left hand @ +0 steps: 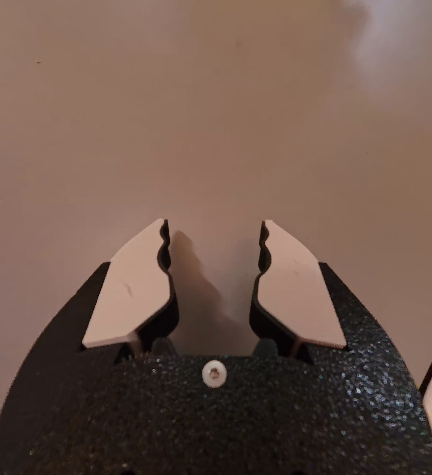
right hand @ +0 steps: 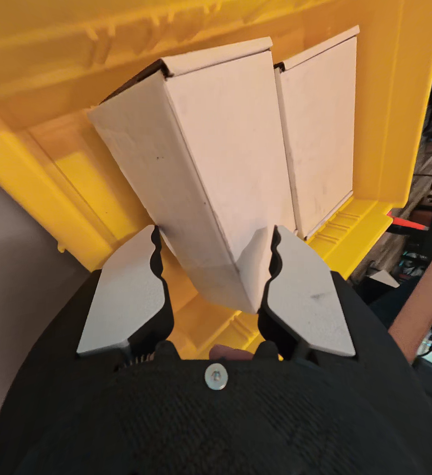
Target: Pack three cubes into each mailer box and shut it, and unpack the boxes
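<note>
Gripping one end of a white mailer box [right hand: 209, 164], the right hand-held gripper [right hand: 216, 228] has its long axis running toward twelve o'clock above the yellow bin [right hand: 402, 128], while the left hand-held gripper [left hand: 215, 223] gapes empty over bare worktop [left hand: 209, 102].
</note>
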`<state>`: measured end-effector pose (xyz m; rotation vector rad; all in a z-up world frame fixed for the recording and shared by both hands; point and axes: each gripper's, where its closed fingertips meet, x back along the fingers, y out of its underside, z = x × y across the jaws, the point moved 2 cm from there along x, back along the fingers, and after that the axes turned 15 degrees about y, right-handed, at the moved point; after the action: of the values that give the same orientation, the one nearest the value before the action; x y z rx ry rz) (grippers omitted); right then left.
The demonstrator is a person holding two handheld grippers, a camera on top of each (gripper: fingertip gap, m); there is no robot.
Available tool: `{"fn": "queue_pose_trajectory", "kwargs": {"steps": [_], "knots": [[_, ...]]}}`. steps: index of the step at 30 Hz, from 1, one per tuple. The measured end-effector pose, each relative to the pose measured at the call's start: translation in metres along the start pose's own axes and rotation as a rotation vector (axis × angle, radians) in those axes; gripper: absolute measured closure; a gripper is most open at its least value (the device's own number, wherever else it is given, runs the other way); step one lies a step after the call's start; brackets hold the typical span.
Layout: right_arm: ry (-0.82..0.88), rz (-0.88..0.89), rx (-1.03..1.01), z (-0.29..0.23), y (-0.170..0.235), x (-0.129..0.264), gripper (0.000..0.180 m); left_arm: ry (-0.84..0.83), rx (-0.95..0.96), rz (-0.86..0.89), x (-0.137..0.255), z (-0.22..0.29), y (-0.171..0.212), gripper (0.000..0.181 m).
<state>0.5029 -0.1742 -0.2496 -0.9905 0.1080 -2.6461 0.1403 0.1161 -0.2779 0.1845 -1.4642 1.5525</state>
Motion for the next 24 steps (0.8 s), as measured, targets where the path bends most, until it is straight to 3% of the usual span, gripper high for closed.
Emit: {"fn": "queue_pose_trajectory", "kwargs": {"steps": [6, 16, 24], "knots": [[0.093, 0.005, -0.111, 0.006, 0.005, 0.032, 0.101, 0.040, -0.004, 0.067, -0.007, 0.020, -0.019, 0.113], [0.271, -0.125, -0.751, -0.045, 0.010, 0.102, 0.091, 0.079, -0.023, 0.102, -0.026, 0.042, -0.078, 0.105], [0.376, -0.106, -0.825, -0.042, 0.001, 0.122, 0.088, 0.089, -0.137, 0.136, -0.039, 0.076, -0.162, 0.103]]}}
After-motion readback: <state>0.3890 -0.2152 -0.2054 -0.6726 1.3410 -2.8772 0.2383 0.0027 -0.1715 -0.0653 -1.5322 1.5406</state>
